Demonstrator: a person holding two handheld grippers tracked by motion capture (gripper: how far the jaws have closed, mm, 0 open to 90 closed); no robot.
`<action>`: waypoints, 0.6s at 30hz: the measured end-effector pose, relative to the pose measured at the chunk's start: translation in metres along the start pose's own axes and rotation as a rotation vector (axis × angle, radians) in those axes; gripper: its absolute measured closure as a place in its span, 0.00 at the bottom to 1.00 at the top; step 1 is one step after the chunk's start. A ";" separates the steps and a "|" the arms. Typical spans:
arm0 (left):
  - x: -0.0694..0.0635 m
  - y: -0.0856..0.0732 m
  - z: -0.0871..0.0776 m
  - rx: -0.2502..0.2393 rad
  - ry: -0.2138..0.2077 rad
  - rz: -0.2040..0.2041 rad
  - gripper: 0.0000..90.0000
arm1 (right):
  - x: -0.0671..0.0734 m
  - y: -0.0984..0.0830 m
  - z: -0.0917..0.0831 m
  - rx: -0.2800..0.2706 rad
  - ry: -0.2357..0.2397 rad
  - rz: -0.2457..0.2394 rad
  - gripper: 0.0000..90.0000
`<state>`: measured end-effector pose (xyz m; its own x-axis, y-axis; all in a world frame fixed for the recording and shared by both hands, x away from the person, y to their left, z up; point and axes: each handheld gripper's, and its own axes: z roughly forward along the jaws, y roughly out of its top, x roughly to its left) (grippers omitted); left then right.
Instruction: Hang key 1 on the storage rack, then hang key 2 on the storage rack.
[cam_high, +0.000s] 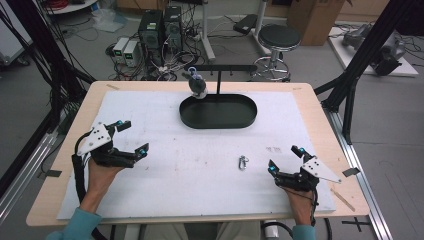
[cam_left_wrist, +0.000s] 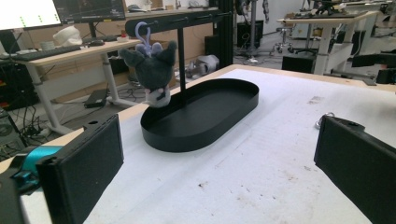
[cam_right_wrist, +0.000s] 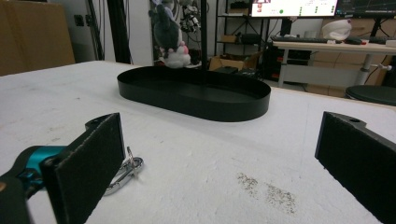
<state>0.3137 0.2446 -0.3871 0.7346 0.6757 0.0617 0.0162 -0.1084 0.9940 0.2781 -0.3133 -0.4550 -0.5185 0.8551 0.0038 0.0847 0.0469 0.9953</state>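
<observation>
A black oval tray (cam_high: 250, 107) (cam_left_wrist: 243, 91) (cam_right_wrist: 254, 98) lies at the back middle of the white mat, with a black T-shaped stand (cam_high: 218, 80) rising from it. A grey plush keychain (cam_high: 197, 86) (cam_left_wrist: 152, 70) (cam_right_wrist: 169, 39) hangs from the stand's left end over the tray's rim. A silver carabiner (cam_high: 242, 162) (cam_left_wrist: 321, 122) (cam_right_wrist: 122, 173) lies loose on the mat. My left gripper (cam_high: 134, 137) (cam_left_wrist: 224, 163) is open at the left of the mat, holding nothing. Open as well, my right gripper (cam_high: 285, 160) (cam_right_wrist: 219, 163) rests at the right, just right of the carabiner.
The white mat (cam_high: 165, 175) covers most of the wooden table (cam_high: 55, 185). Dark specks (cam_high: 273, 149) mark the mat near my right gripper. Behind the table stand computers (cam_high: 160, 30), cables and a black stool (cam_high: 279, 37).
</observation>
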 end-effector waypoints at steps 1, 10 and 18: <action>0.000 0.000 0.000 -0.002 0.003 0.001 0.02 | 0.000 0.000 0.000 -0.001 -0.001 -0.002 0.01; -0.005 -0.001 0.001 0.000 -0.005 0.015 0.02 | 0.000 0.000 0.000 -0.002 0.000 0.001 0.01; -0.007 -0.006 -0.003 -0.016 -0.010 0.018 0.02 | 0.000 0.003 0.003 0.038 0.059 -0.030 0.01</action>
<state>0.3064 0.2422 -0.3930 0.7414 0.6664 0.0792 -0.0082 -0.1091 0.9940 0.2810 -0.3117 -0.4519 -0.5702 0.8213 -0.0195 0.1000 0.0929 0.9906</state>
